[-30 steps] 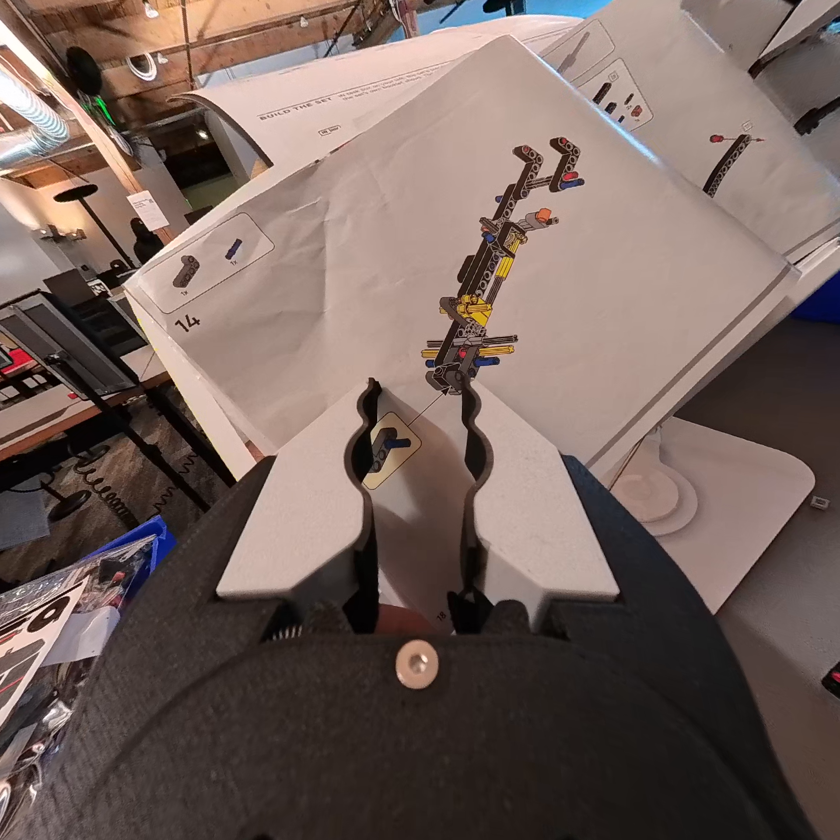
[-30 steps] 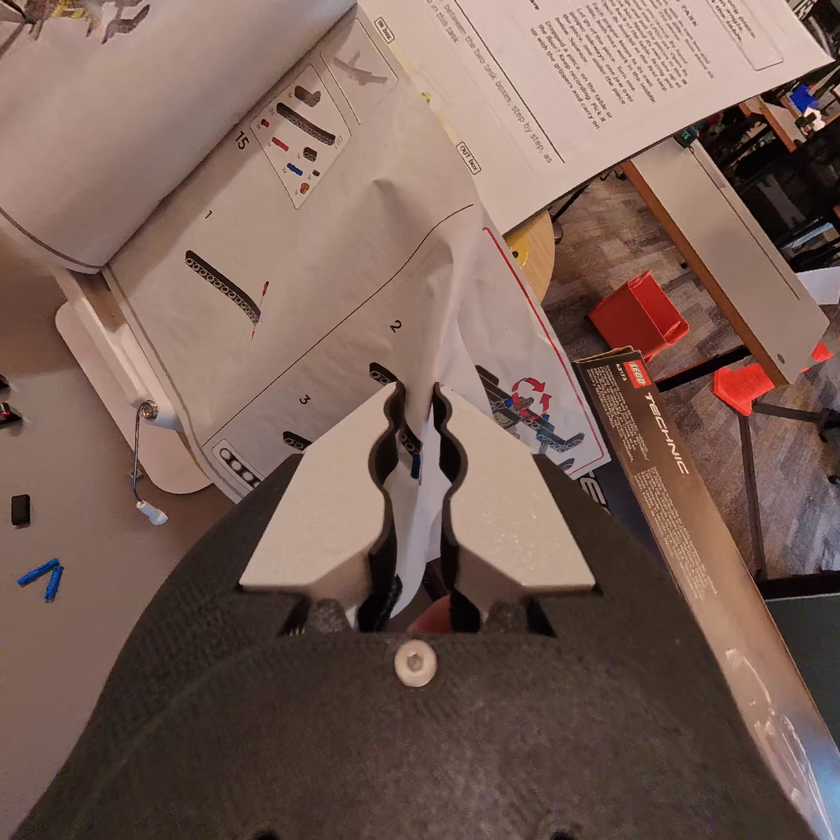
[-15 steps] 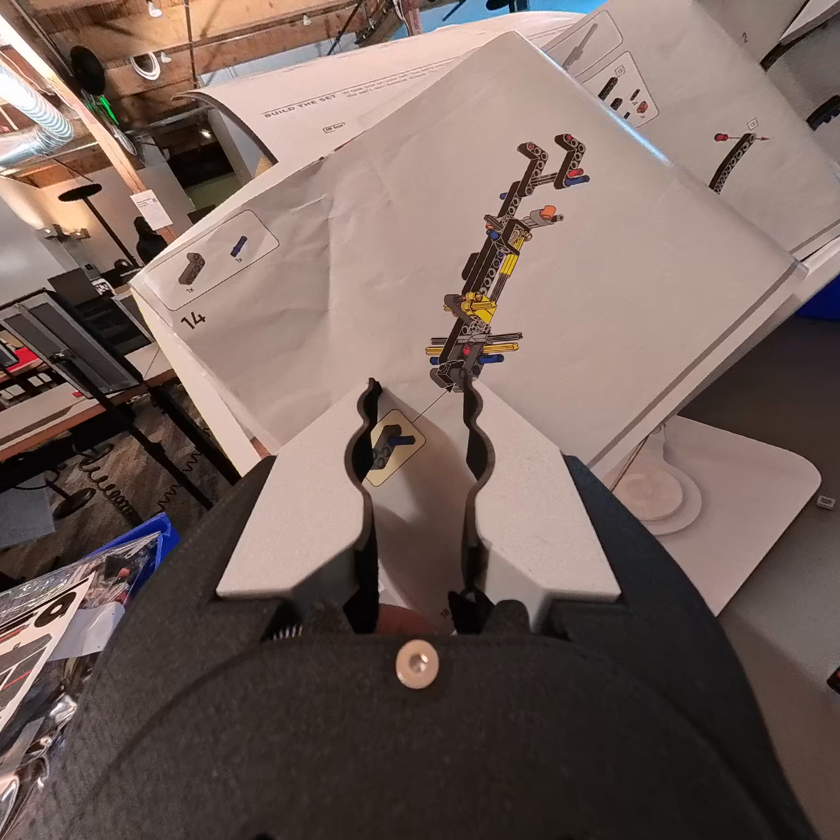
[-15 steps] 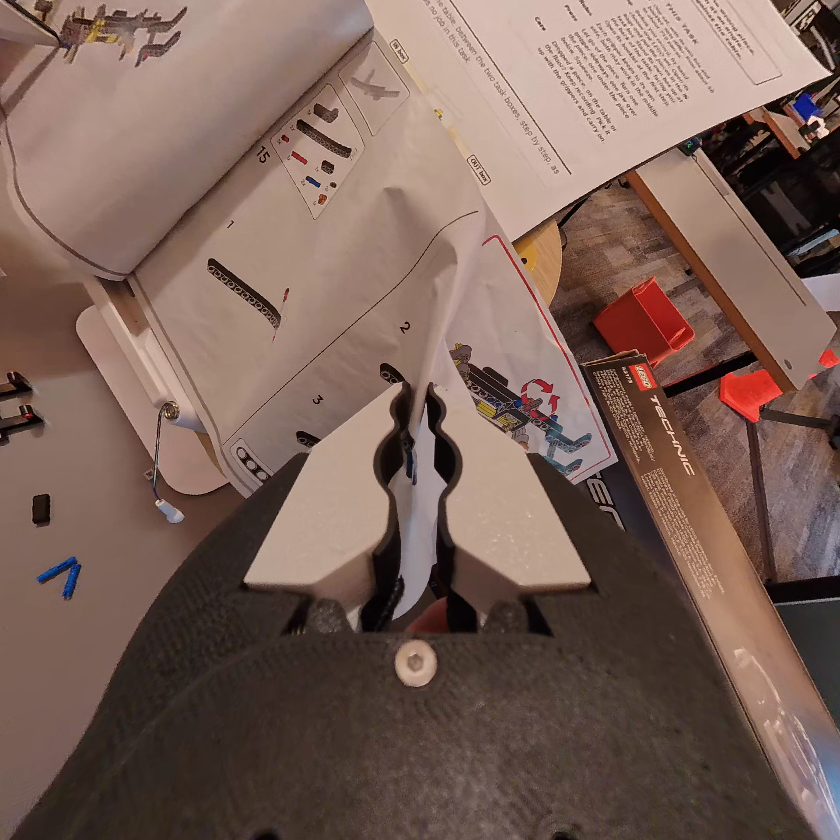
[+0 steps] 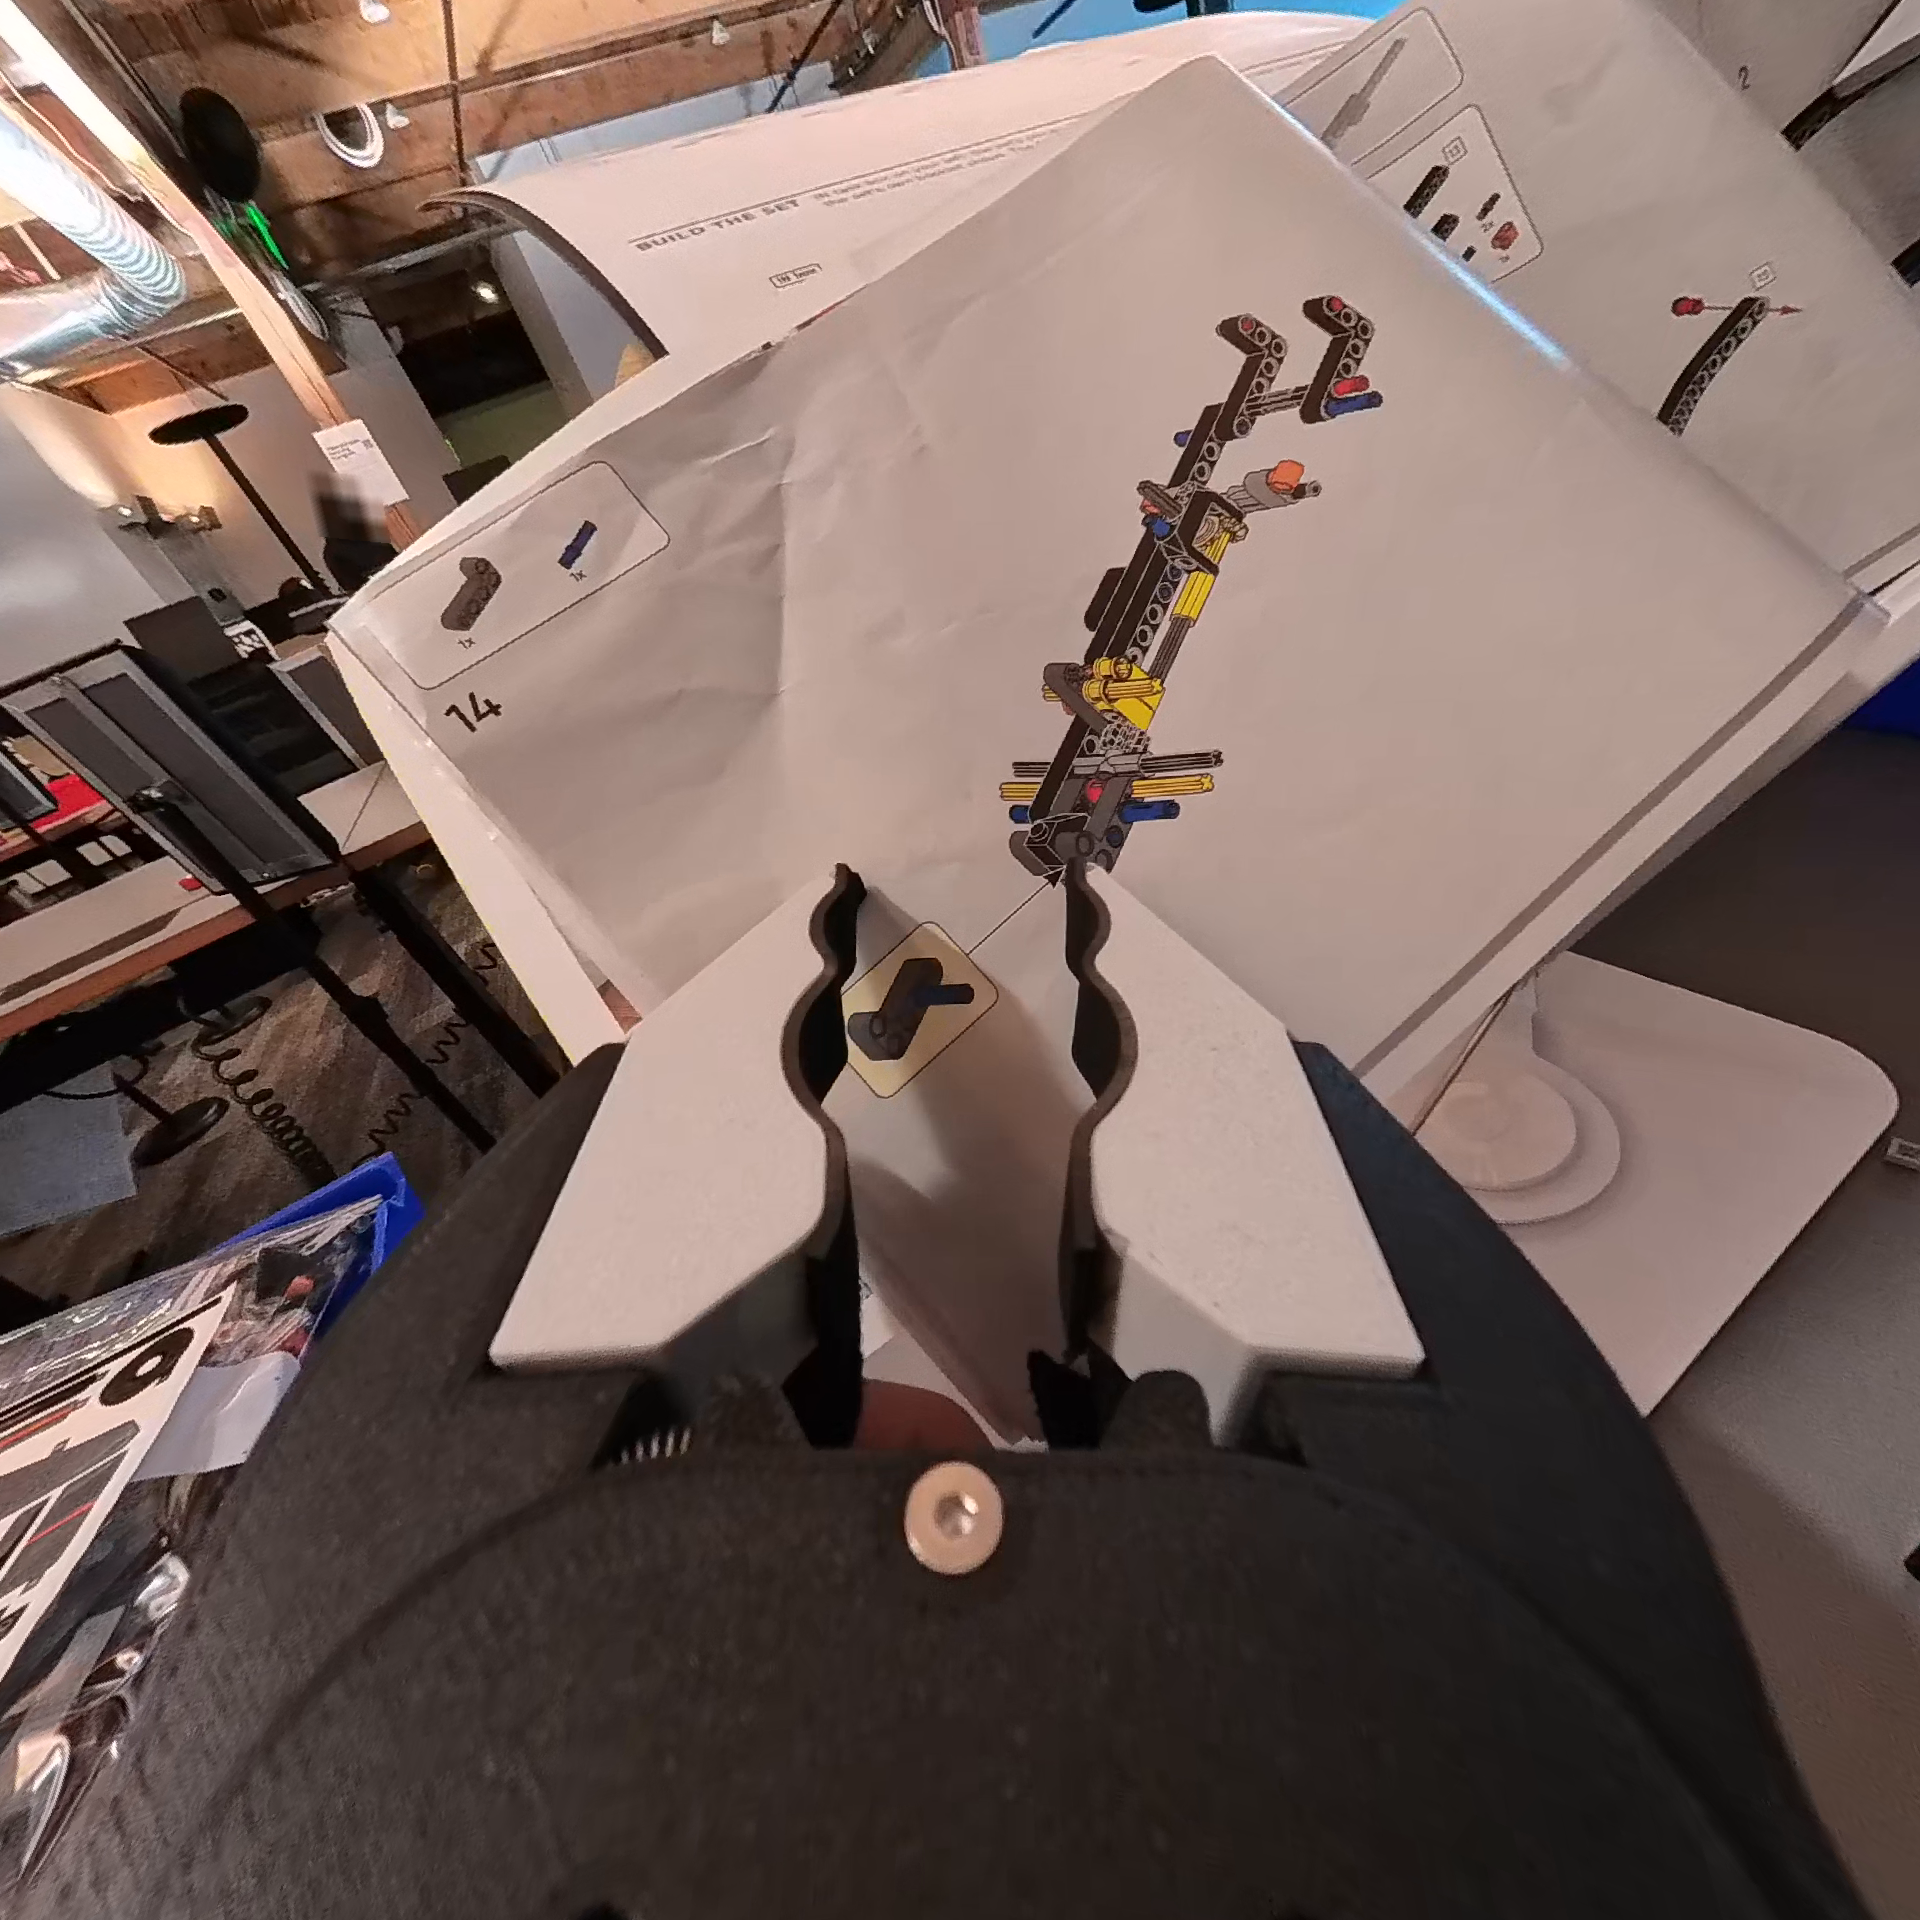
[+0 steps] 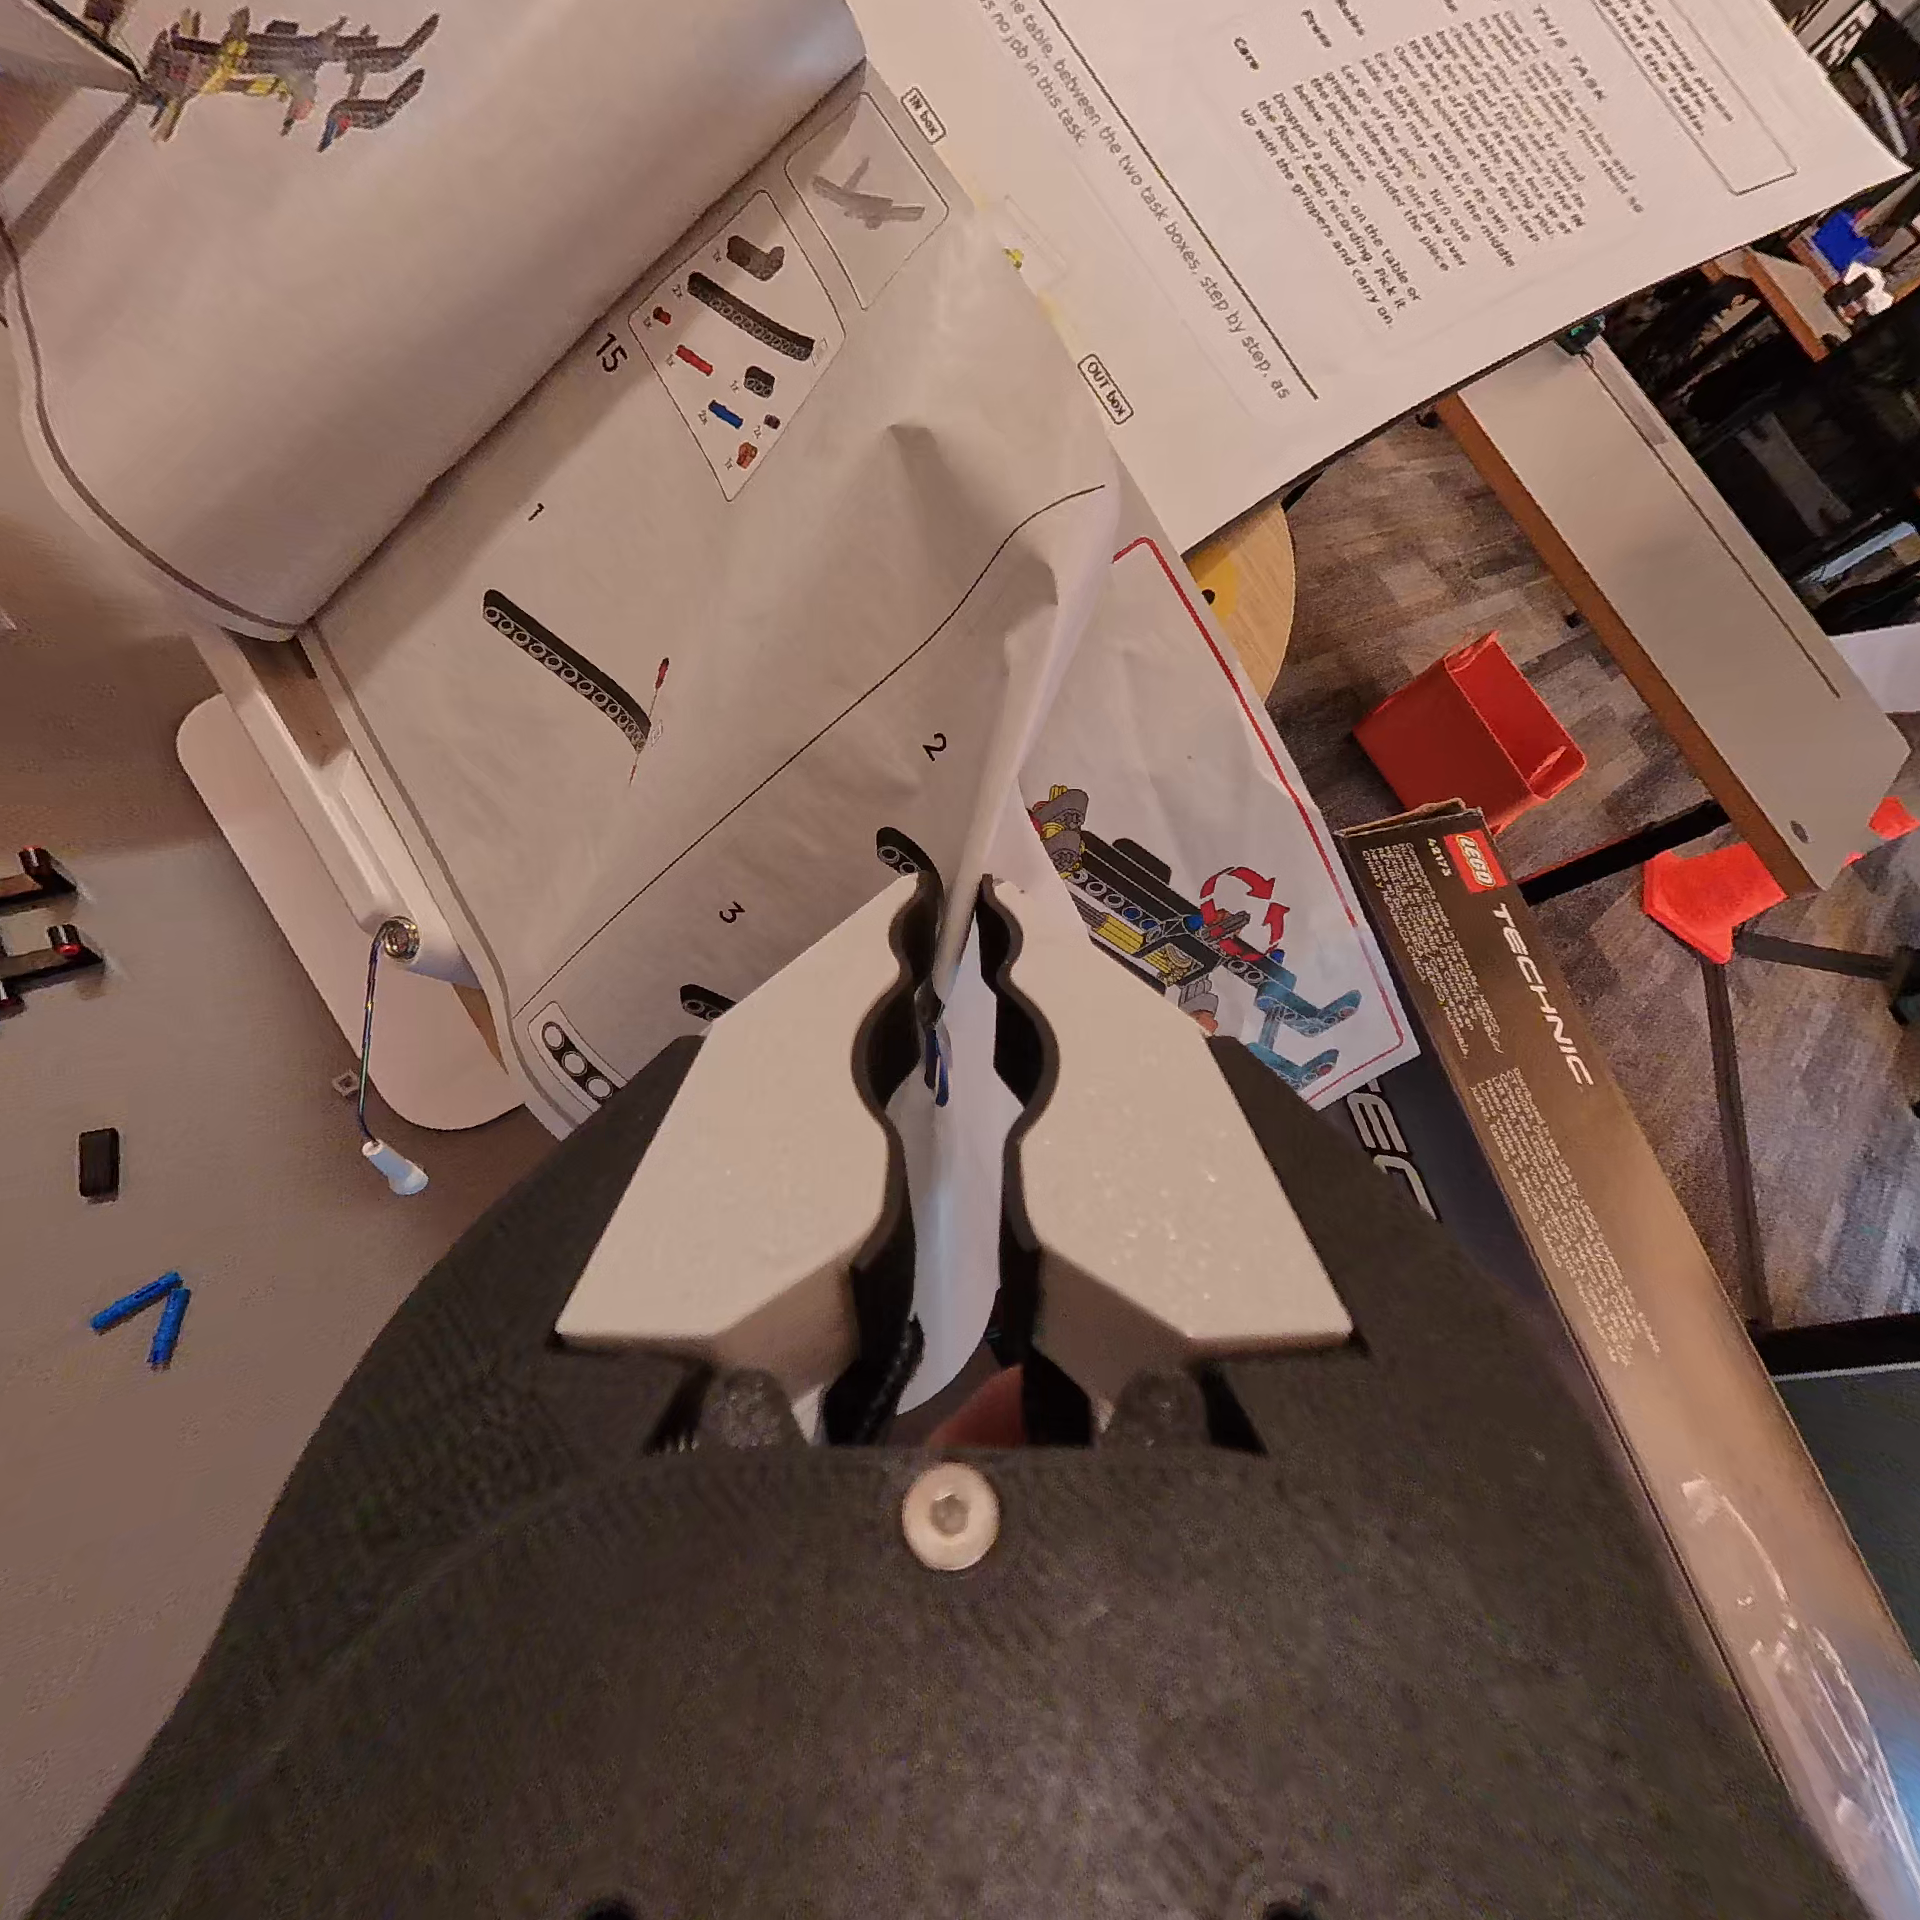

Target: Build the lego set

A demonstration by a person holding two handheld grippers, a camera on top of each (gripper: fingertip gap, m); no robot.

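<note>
The right gripper [image 6: 956, 894] is clenched on the edge of a page [image 6: 997, 727] of the booklet [image 6: 727, 582]. The page is pulled up into a fold, so the drawings under it are partly hidden, and the tips hide the spot where the paper is pinched. The booklet leans on a white stand [image 6: 260, 831] at about 11 o'clock from this gripper. The box [image 6: 1538, 1101] runs off the picture at 4 o'clock, so its end is cut off. Two blue pins [image 6: 145, 1314] lie on the table [image 6: 208, 1507] at 9 o'clock, with a small black piece [image 6: 99, 1161] just above them. Black parts [image 6: 42, 935] at the far left are cut off and hard to make out. The left gripper [image 5: 961, 883] points up at the open page [image 5: 883, 540], its two fingers apart and holding nothing. A blue bin [image 5: 353, 1236] with bags sits at 8 o'clock, mostly hidden by the gripper body.
</note>
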